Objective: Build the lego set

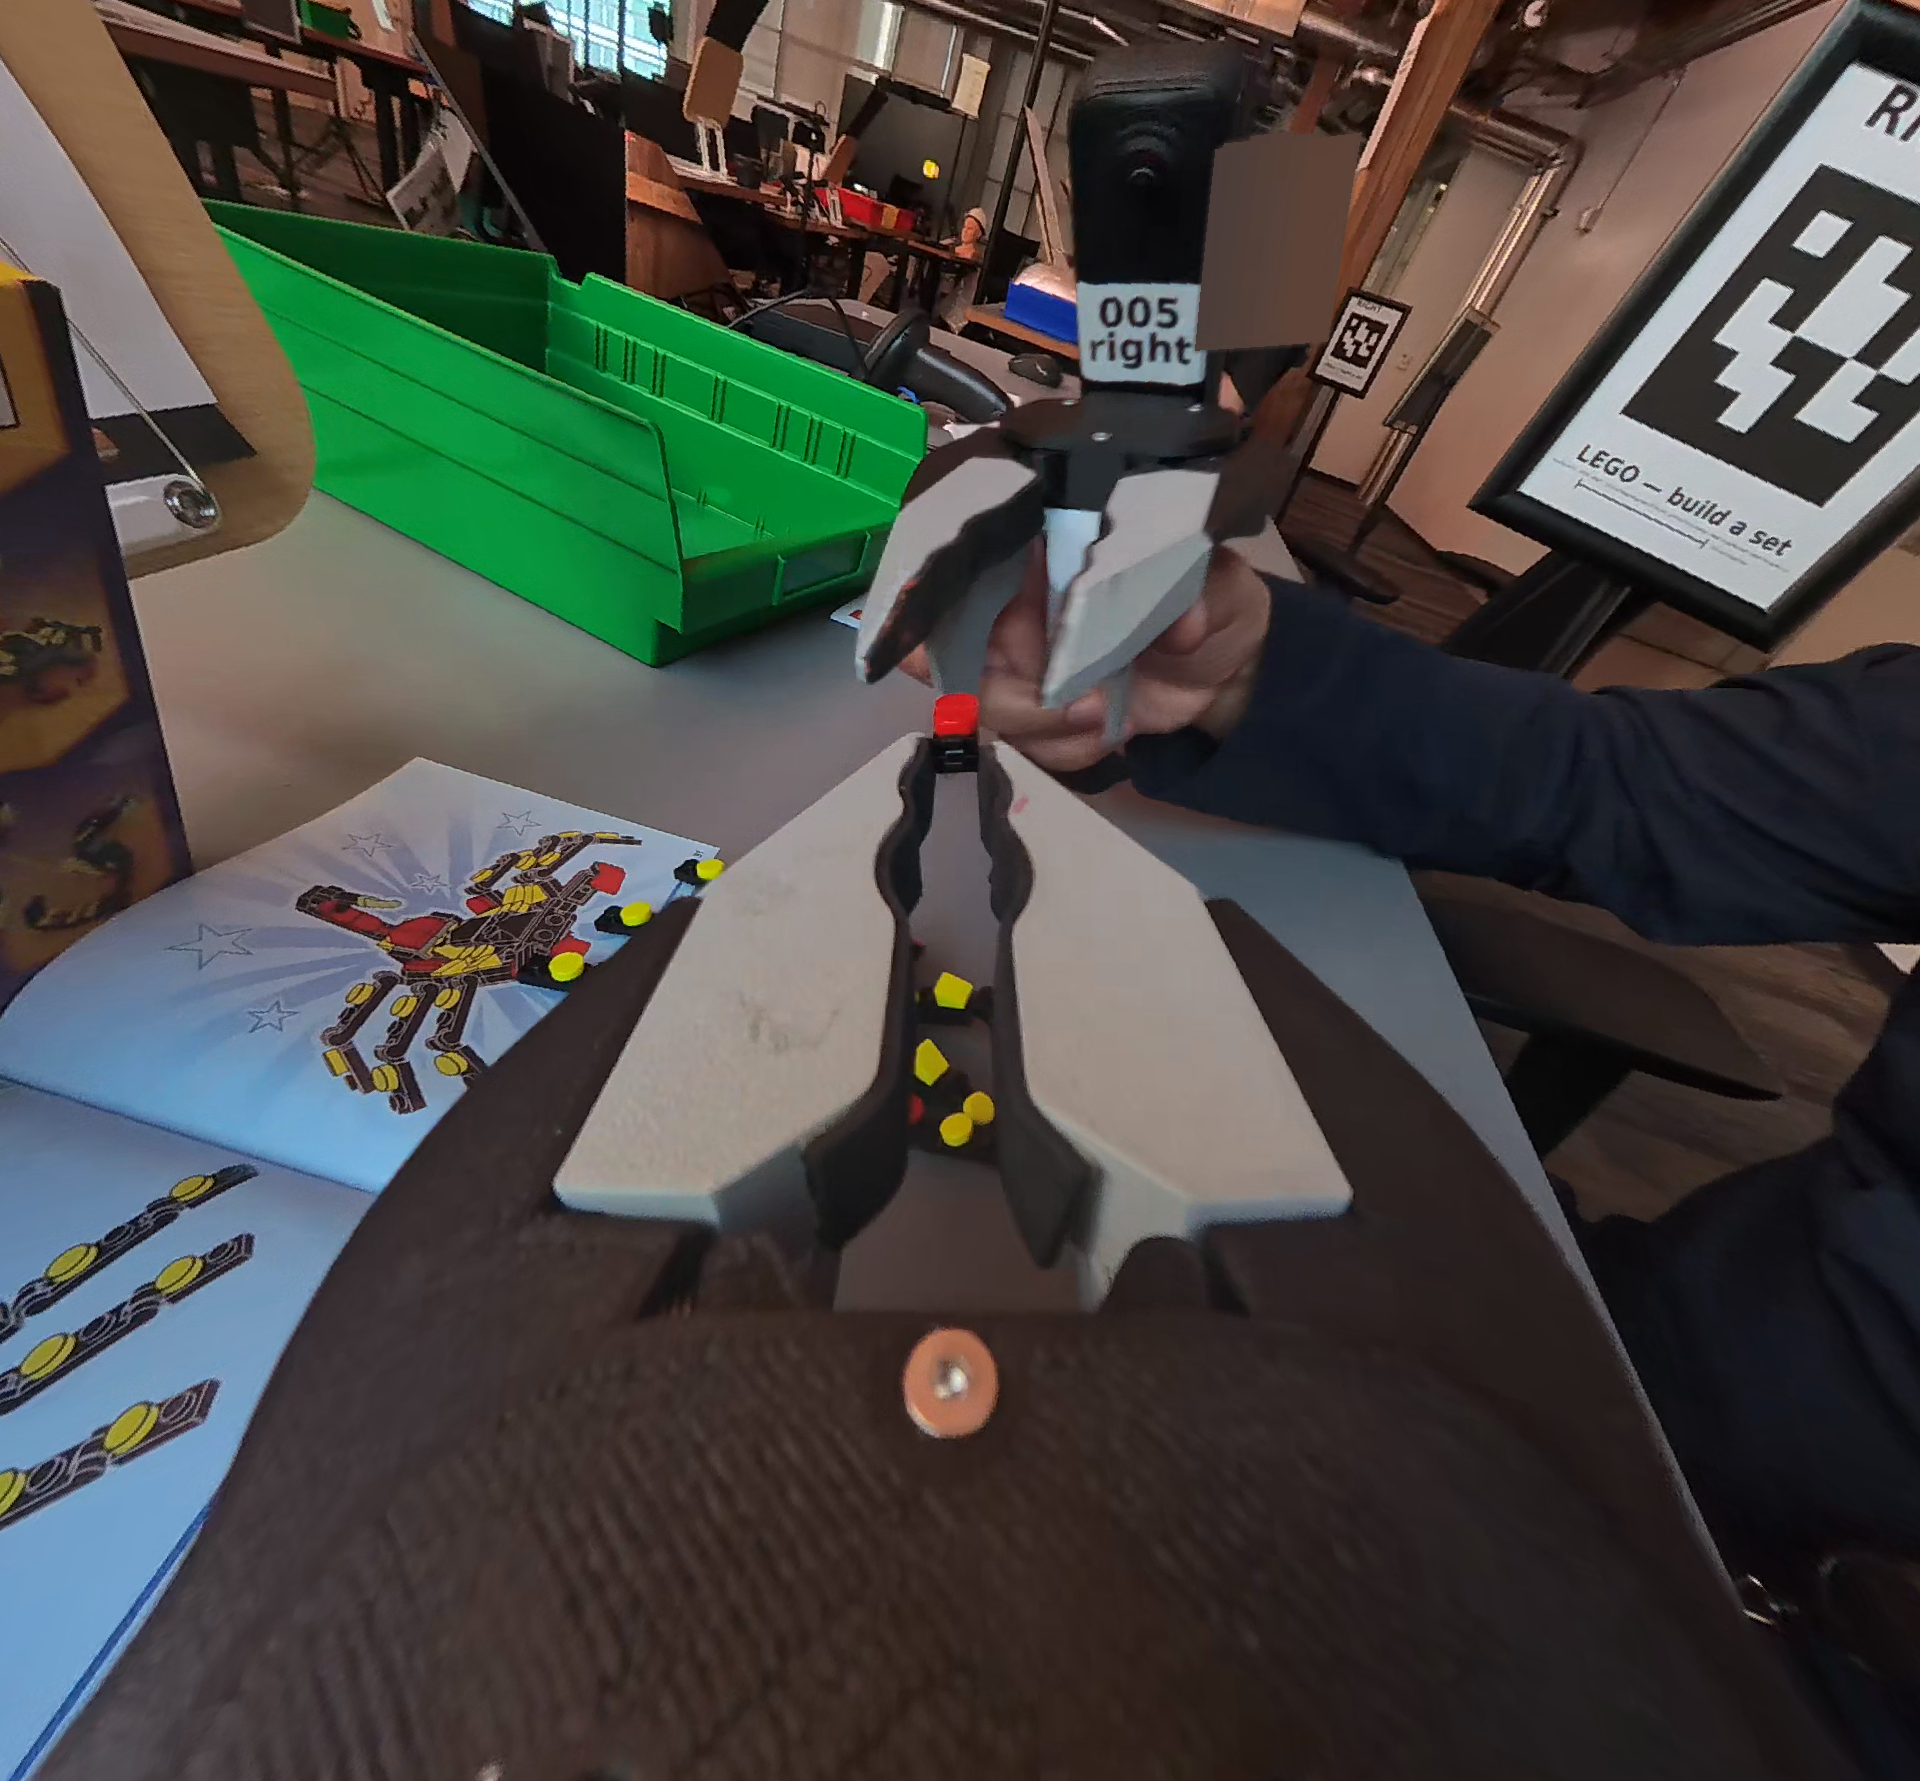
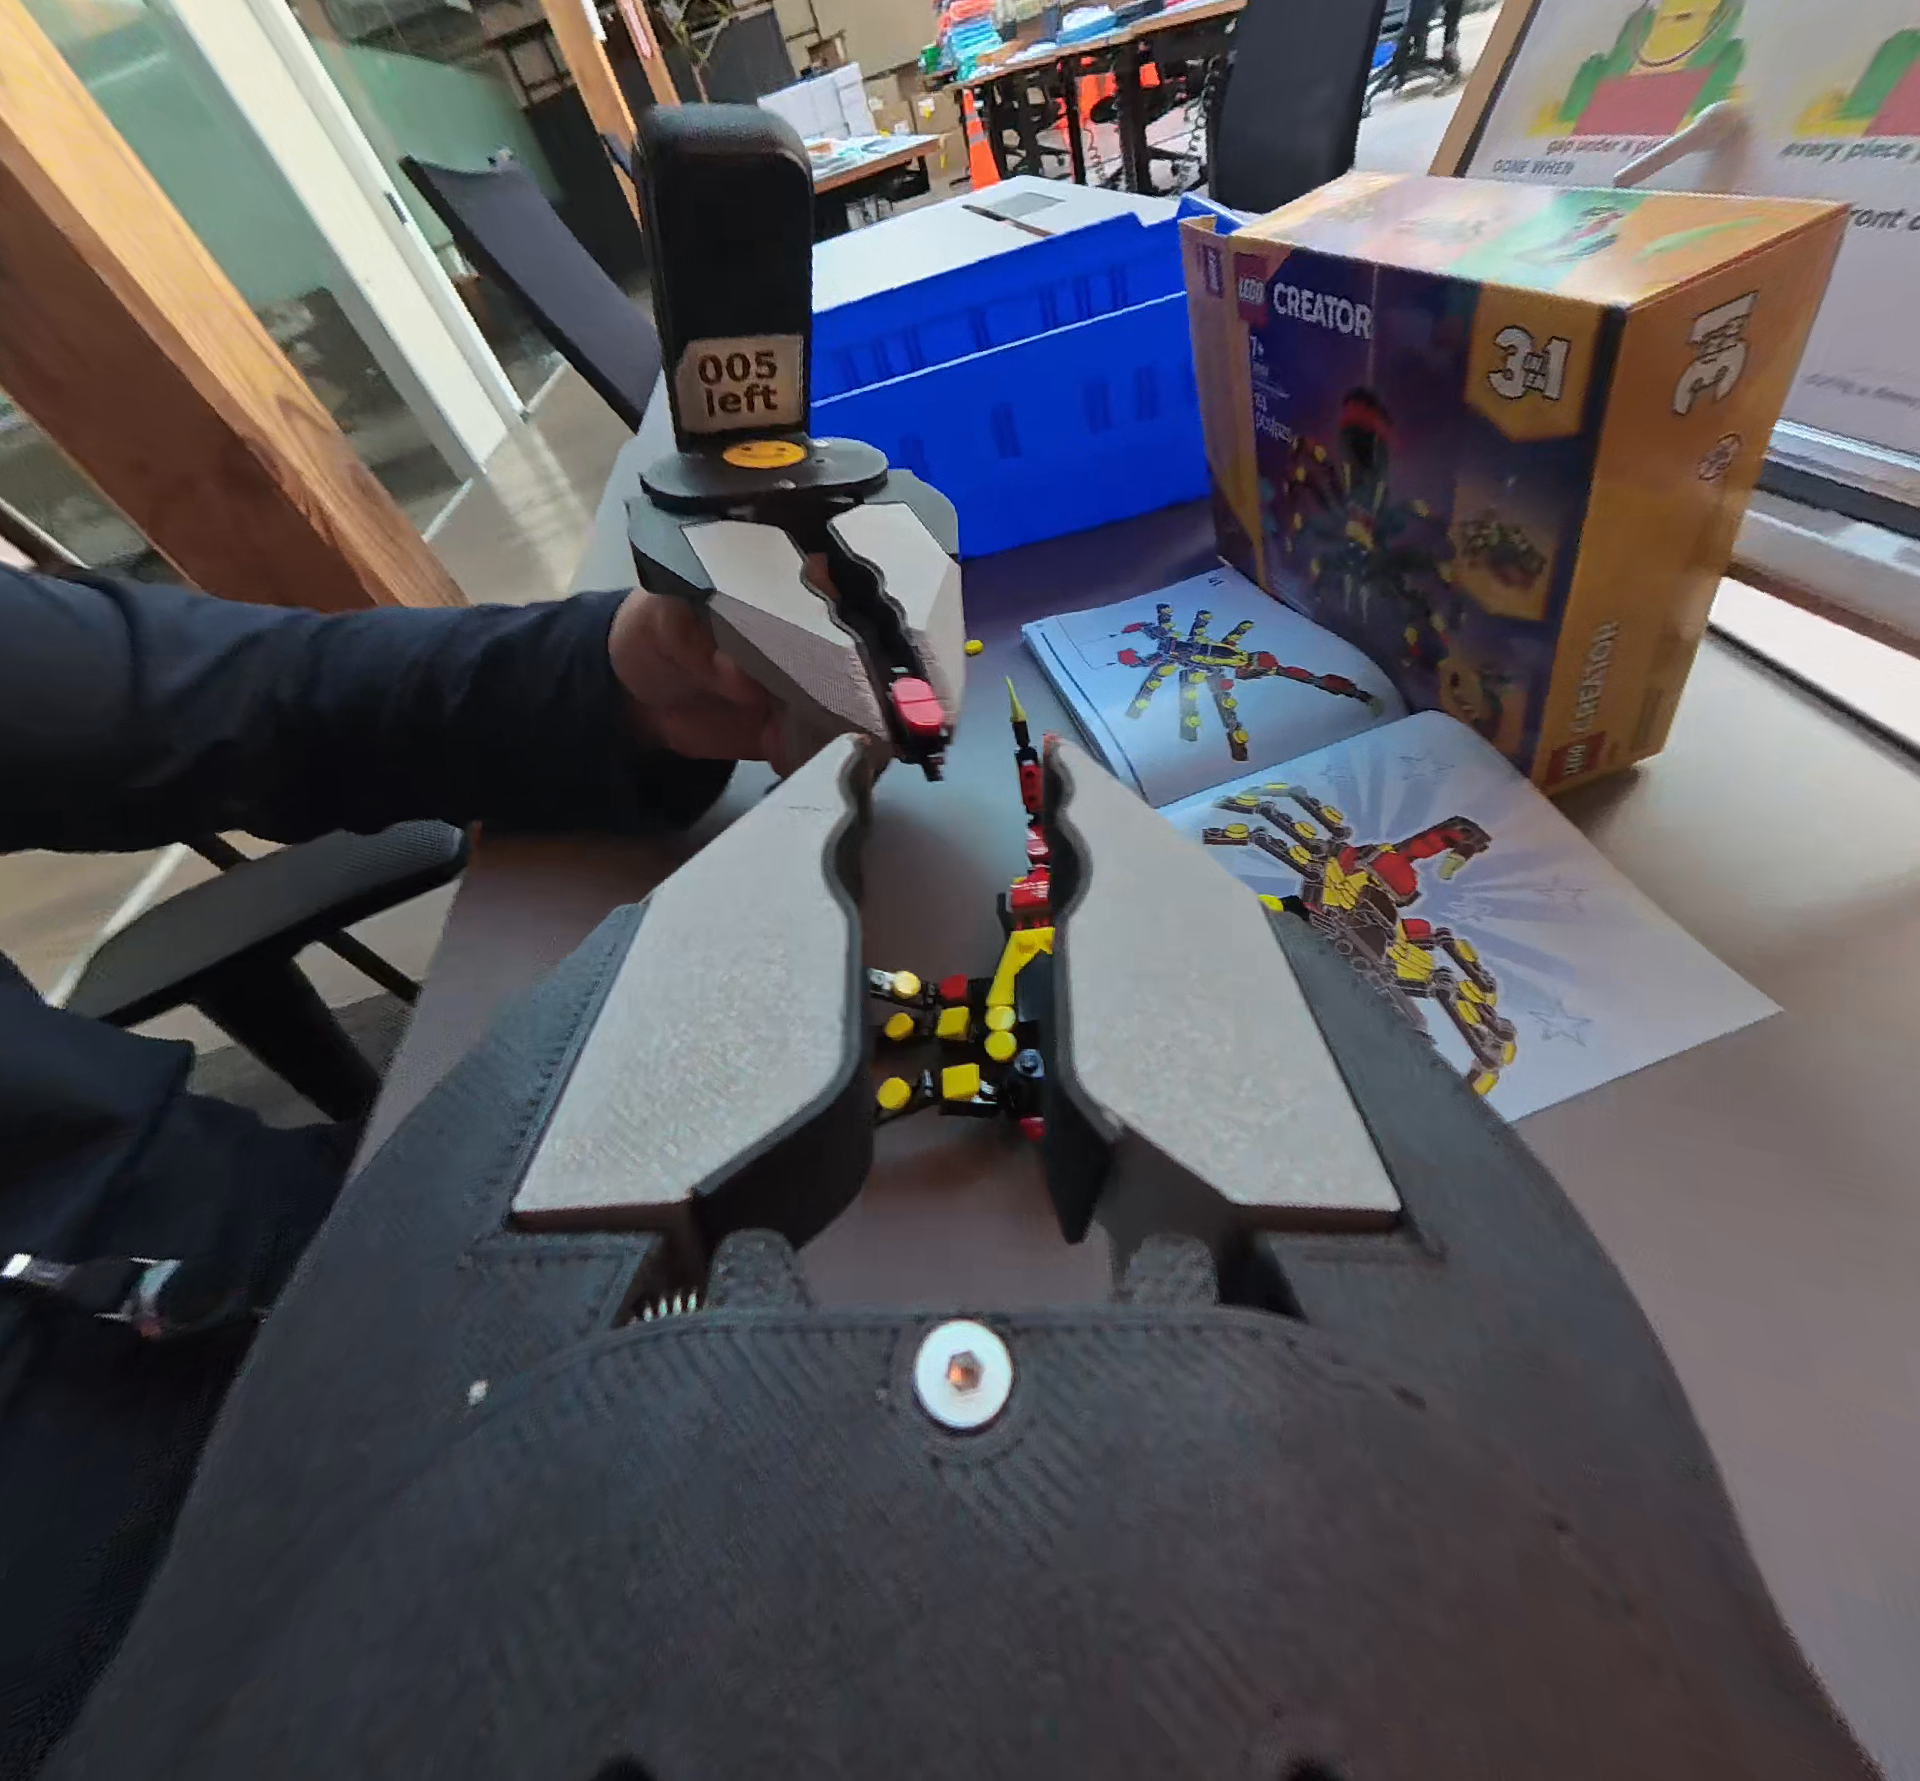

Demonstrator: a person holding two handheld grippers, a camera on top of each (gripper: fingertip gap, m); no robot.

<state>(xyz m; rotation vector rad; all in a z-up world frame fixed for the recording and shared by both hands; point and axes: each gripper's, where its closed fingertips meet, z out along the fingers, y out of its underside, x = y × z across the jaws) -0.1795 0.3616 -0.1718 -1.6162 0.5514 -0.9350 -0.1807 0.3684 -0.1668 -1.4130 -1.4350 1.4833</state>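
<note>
Left gripper [image 1: 951, 755]: jaws clenched on a small red-and-black piece [image 1: 953, 732], pinched at the very tips and held up above the tabletop [image 1: 436, 671]; from the right wrist view the same gripper [image 2: 914, 723] is held in a hand [image 2: 696, 682] in a dark sleeve, its tips pointing down toward the model.

Right gripper [image 2: 956, 755]: jaws released, with a clear gap between them and nothing held; it hangs above the model. In the left wrist view this gripper [image 1: 977, 661] sits just beyond the red-and-black piece, gripped by a hand [image 1: 1132, 671].

Model [image 2: 987, 1004]: a part-built black, yellow and red creature lying on the tabletop, seen through the gap of the right gripper; a thin tail with a yellow spike at its tip rises from the far end. The left wrist view shows only bits of it [image 1: 951, 1066] between the left gripper's fingers.

Instruction booklet [image 2: 1455, 900]: open flat, just to the right of the model, showing a picture of the finished creature.

Second booklet [image 2: 1195, 682]: beyond the model, partly under the open one, near the box.

Box [image 2: 1507, 464]: yellow and purple, upright, beyond the booklets, well to the right of the model.

Blue bin [image 2: 1018, 381]: beyond the model, left of the box.

Green bin [image 1: 582, 422]: beyond the open booklet [image 1: 343, 952] in the left wrist view.

Framed sign [image 1: 1766, 308]: black and white, standing off the tabletop, right of the right gripper.
</note>
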